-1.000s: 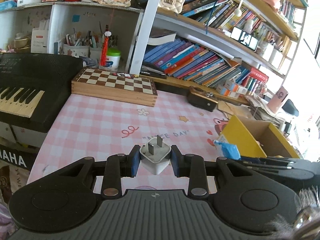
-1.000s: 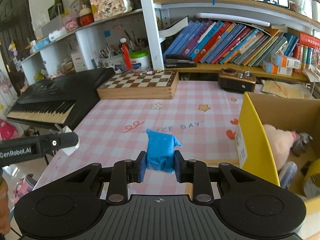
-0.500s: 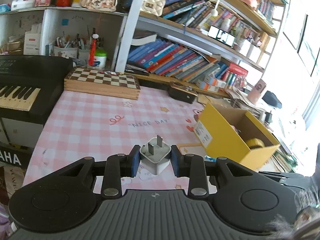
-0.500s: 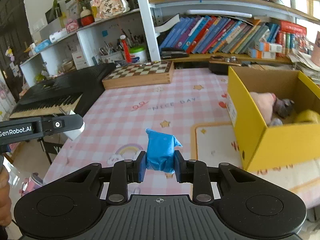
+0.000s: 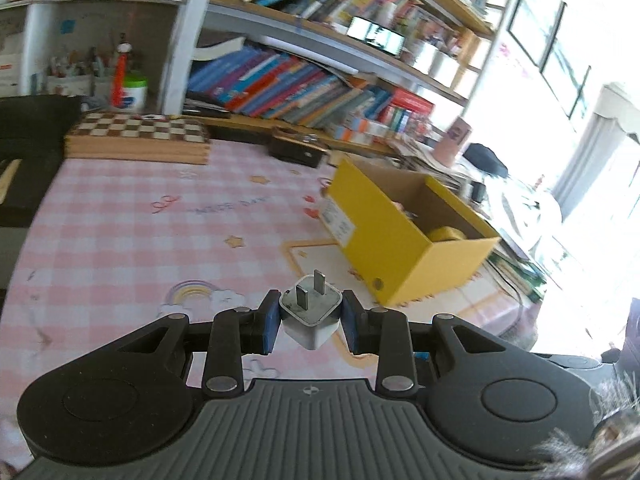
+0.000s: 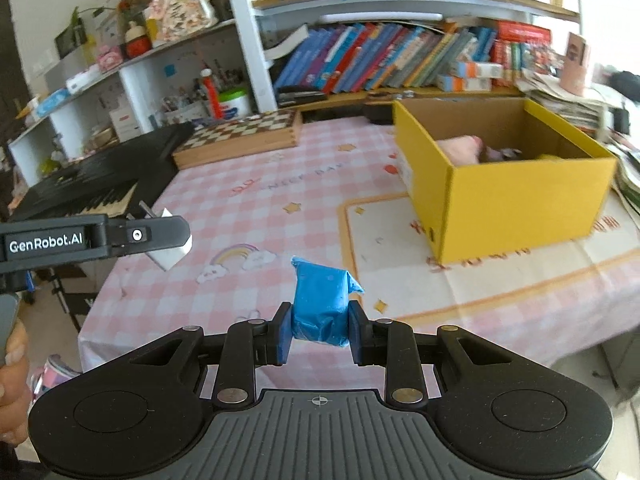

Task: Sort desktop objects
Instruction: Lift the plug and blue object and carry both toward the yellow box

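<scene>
Daylight pours in from the tall window (image 5: pixel 592 128) on the right of the left wrist view and blows that side out to pure white. Both views have motion smear on the row of colourful books (image 6: pixel 384 60) and the open yellow cardboard box (image 5: pixel 404 248), though the near black gripper bodies stay sharp. Fisheye bends the white shelf post (image 6: pixel 248 36) and darkens the corners, and shadows on the pink checked tablecloth (image 6: pixel 256 216) are soft.

open pink tablecloth (image 6: pixel 256 216), yellow box (image 6: pixel 516 196) blocking right side
</scene>
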Demonstrator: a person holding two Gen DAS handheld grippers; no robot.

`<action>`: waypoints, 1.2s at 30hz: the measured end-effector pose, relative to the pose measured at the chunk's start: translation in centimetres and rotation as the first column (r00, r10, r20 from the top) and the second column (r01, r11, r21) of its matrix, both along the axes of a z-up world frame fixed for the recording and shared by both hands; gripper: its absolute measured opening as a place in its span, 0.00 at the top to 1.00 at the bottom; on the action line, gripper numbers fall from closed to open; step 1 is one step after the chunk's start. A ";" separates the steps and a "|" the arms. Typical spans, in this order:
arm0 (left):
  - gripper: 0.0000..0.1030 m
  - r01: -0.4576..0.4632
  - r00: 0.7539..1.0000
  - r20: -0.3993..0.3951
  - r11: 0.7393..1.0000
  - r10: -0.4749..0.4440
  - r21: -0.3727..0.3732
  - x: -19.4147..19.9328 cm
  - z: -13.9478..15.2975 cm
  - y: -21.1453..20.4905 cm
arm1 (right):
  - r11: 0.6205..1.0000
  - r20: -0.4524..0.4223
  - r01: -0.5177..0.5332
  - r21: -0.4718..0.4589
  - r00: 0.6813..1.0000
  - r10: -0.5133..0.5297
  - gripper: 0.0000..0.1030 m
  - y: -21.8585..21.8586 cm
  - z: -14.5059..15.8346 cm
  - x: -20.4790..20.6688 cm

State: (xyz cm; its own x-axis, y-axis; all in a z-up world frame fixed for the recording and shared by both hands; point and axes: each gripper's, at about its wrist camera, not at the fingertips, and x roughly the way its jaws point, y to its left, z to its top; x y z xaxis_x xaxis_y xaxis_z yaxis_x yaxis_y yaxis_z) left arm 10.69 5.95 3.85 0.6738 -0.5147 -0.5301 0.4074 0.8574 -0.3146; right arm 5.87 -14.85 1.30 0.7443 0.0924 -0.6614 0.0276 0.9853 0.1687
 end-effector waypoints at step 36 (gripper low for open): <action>0.71 0.263 0.964 0.035 0.965 -0.262 -0.017 1.8 1.1 -14.2 | 0.975 0.013 0.224 -0.004 0.975 -0.224 0.73 -11.9 0.9 -1.6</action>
